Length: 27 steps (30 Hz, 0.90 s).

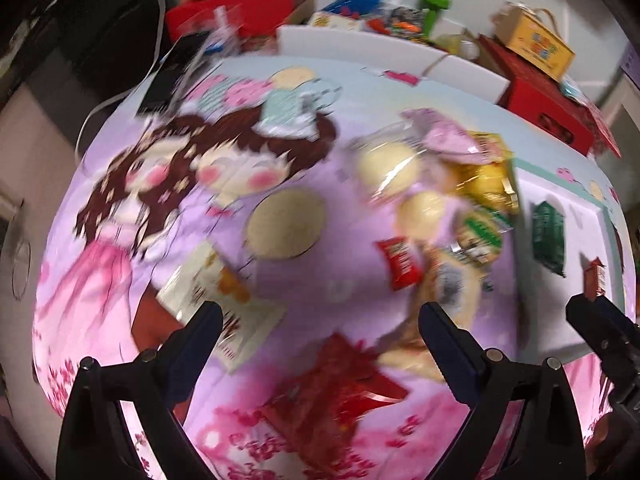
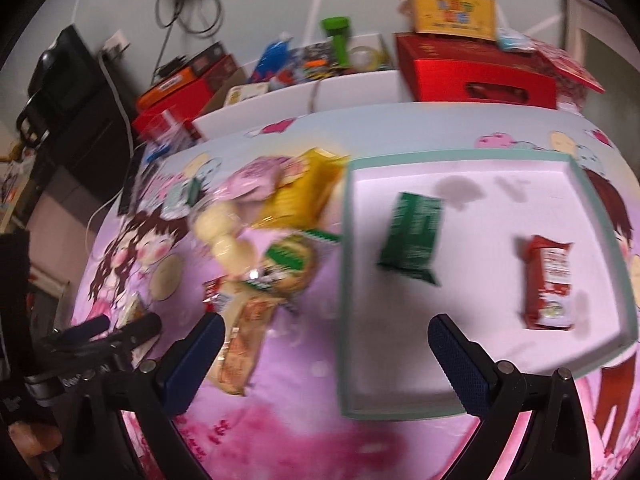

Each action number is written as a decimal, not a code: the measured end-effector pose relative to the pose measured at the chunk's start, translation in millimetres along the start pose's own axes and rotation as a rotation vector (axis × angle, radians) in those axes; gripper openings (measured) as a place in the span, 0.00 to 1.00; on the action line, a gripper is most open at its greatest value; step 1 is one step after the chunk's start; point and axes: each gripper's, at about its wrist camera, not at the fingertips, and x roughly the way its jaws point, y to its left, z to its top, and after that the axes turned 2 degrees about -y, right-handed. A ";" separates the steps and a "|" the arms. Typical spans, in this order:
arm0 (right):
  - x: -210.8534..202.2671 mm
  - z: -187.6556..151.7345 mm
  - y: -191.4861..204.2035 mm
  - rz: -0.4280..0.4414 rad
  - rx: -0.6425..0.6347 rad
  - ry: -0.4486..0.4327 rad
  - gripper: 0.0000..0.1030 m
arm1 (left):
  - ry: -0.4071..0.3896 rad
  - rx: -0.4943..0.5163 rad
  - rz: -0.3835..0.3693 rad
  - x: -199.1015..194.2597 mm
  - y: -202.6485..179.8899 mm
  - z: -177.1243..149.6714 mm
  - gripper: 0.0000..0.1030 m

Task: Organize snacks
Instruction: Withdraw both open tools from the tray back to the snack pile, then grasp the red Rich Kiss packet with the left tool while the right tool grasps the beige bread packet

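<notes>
Jaws gaped empty on both the left hand-held gripper (image 1: 320, 320) and the right hand-held gripper (image 2: 326, 332); a green foil packet (image 2: 412, 236) and a red snack packet (image 2: 548, 282) lay apart in the white, teal-rimmed tray (image 2: 480, 184).

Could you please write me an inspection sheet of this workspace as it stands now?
Surface: pink cartoon-print cloth covers the table.
Job's things: white tray holds a green packet and a red packet; a pile of snacks lies on the cloth left of the tray.
Clutter: red box, yellow box on it, green bottle, more boxes behind.
Grippers: left tongs open, holding nothing; right tongs open, holding nothing.
Cables: black coil on the wall; white cord at the table's left edge.
Surroundings: pale wall; dark equipment at left, too blurred to identify.
</notes>
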 end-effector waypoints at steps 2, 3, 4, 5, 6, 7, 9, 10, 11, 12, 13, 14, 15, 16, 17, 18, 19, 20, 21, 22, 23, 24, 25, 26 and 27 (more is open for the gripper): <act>5.4 -0.8 9.7 0.013 -0.009 0.011 1.00 | 0.016 -0.025 0.004 5.6 10.6 -7.9 0.95; 8.0 -1.1 13.9 0.022 -0.011 0.017 1.00 | 0.021 -0.032 0.006 7.2 14.1 -10.6 0.95; 10.2 -0.7 17.0 0.028 -0.013 0.021 0.99 | 0.025 -0.038 0.009 8.0 17.6 -14.3 0.95; 13.5 -0.8 21.0 0.039 -0.015 0.029 0.99 | 0.026 -0.042 0.008 8.5 20.0 -17.8 0.95; 16.5 -0.8 24.3 0.047 -0.016 0.036 0.98 | 0.028 -0.044 0.002 9.0 21.7 -21.6 0.95; 19.9 -1.2 27.4 0.055 -0.016 0.045 0.96 | 0.031 -0.044 -0.004 9.5 22.2 -24.3 0.95; 27.8 -1.9 33.9 0.069 -0.017 0.065 0.96 | 0.040 -0.038 -0.013 11.0 22.0 -31.0 0.95; 32.4 -2.8 38.1 0.074 -0.021 0.076 0.95 | 0.043 -0.033 -0.016 11.3 21.5 -33.9 0.95; 36.0 -3.7 41.7 0.078 -0.025 0.085 0.94 | 0.045 -0.025 -0.024 11.5 20.2 -37.9 0.95; 39.5 -4.7 45.3 0.083 -0.029 0.094 0.89 | 0.045 -0.018 -0.037 11.2 19.0 -41.2 0.96; 43.0 -5.9 48.6 0.090 -0.034 0.104 0.87 | 0.047 -0.014 -0.046 10.9 18.1 -43.0 0.96; 47.3 -7.3 51.7 0.098 -0.038 0.117 0.87 | 0.050 -0.007 -0.056 11.4 16.8 -45.8 0.96; 50.2 -8.4 53.3 0.100 -0.039 0.124 0.87 | 0.057 0.003 -0.071 12.7 14.6 -49.4 0.96; 55.4 -10.3 55.6 0.099 -0.040 0.137 0.86 | 0.062 0.010 -0.080 13.3 13.5 -50.9 0.96; 58.4 -11.5 56.7 0.097 -0.041 0.144 0.86 | 0.067 0.018 -0.088 13.7 12.3 -53.2 0.96; 62.6 -12.9 58.5 0.094 -0.043 0.152 0.85 | 0.070 0.025 -0.094 13.6 11.5 -55.1 0.96; 67.0 -14.3 59.6 0.093 -0.046 0.162 0.83 | 0.070 0.033 -0.095 14.3 11.4 -55.6 0.95; 71.6 -15.8 60.7 0.094 -0.048 0.173 0.82 | 0.070 0.045 -0.095 14.1 9.7 -56.7 0.96; 75.6 -16.2 61.6 0.093 -0.049 0.182 0.78 | 0.071 0.057 -0.098 14.7 7.4 -57.9 0.96; 79.9 -17.8 61.8 0.091 -0.050 0.194 0.76 | 0.077 0.059 -0.104 16.7 5.7 -59.1 0.96; 84.0 -19.5 61.8 0.087 -0.050 0.206 0.75 | 0.087 0.061 -0.114 20.0 4.8 -60.2 0.95; 86.6 -20.8 61.3 0.084 -0.050 0.212 0.74 | 0.094 0.062 -0.117 22.1 3.9 -61.1 0.94; 88.4 -21.8 60.6 0.080 -0.052 0.216 0.72 | 0.106 0.065 -0.115 25.3 2.9 -62.2 0.93; 88.5 -22.0 60.3 0.079 -0.054 0.215 0.72 | 0.112 0.068 -0.114 28.7 3.1 -62.2 0.93; 88.0 -22.0 60.3 0.082 -0.053 0.213 0.69 | 0.118 0.073 -0.114 31.1 1.8 -62.1 0.93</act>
